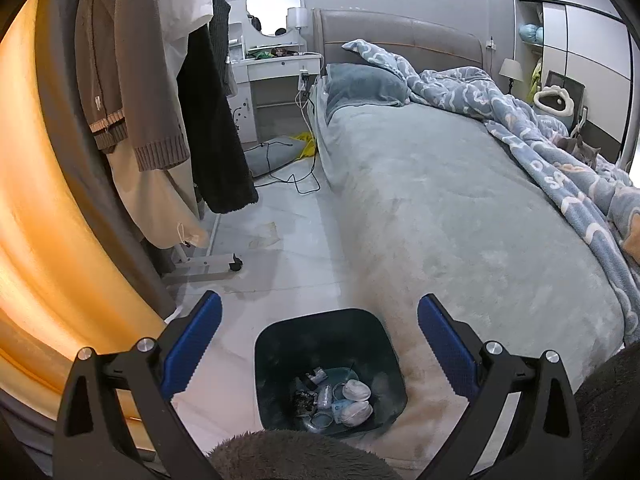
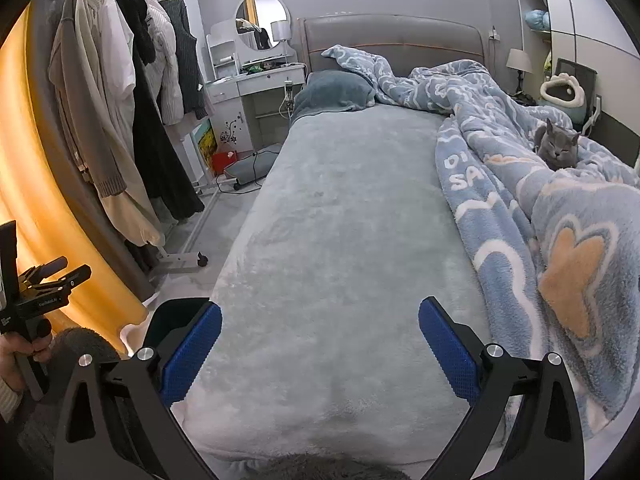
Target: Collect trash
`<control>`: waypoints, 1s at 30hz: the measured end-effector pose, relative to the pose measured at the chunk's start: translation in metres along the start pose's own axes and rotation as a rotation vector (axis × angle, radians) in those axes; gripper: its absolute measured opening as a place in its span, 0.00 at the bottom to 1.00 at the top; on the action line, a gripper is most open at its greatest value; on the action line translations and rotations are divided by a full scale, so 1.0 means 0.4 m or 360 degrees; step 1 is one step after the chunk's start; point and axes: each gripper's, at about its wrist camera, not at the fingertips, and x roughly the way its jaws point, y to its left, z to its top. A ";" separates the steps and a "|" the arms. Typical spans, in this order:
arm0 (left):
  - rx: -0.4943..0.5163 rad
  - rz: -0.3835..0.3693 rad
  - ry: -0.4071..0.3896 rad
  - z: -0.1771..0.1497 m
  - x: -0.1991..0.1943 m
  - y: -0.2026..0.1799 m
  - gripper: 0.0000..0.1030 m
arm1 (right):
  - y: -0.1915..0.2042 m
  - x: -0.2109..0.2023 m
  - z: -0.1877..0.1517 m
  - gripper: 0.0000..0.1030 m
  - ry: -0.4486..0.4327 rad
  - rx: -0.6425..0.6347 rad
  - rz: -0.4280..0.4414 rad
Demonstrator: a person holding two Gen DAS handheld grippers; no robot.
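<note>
Bedroom floor beside the bed (image 1: 440, 200), trash bin (image 1: 276, 344) directly below the spread, empty left tongs (image 1: 319, 320); right tongs (image 2: 320, 322) spread too.

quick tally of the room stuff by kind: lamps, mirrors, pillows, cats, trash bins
lamps: 2, one on the vanity, one on the far bedside
mirrors: 1, round mirror
pillows: 1, blue pillow
cats: 1, grey cat on the blanket
trash bins: 1, dark bin beside the bed
total: 6

Dark square trash bin (image 1: 332, 368) upright on floor beside bed; crumpled white wrappers and scraps (image 1: 340, 400) at bottom.
</note>
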 end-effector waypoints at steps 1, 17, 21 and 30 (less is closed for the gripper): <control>-0.0001 -0.0002 -0.0002 0.000 0.000 0.001 0.97 | 0.001 0.000 0.000 0.97 0.0002 -0.0004 -0.0001; -0.0019 0.0006 0.0009 0.003 0.002 0.007 0.97 | 0.005 -0.001 0.001 0.97 0.0001 -0.0010 -0.0007; -0.0022 0.0005 0.0010 0.002 0.001 0.007 0.97 | 0.004 0.000 0.002 0.97 0.0003 -0.0016 -0.0009; -0.0016 -0.0001 0.0015 -0.003 0.004 0.005 0.97 | 0.003 0.001 0.000 0.97 0.0005 -0.0004 -0.0003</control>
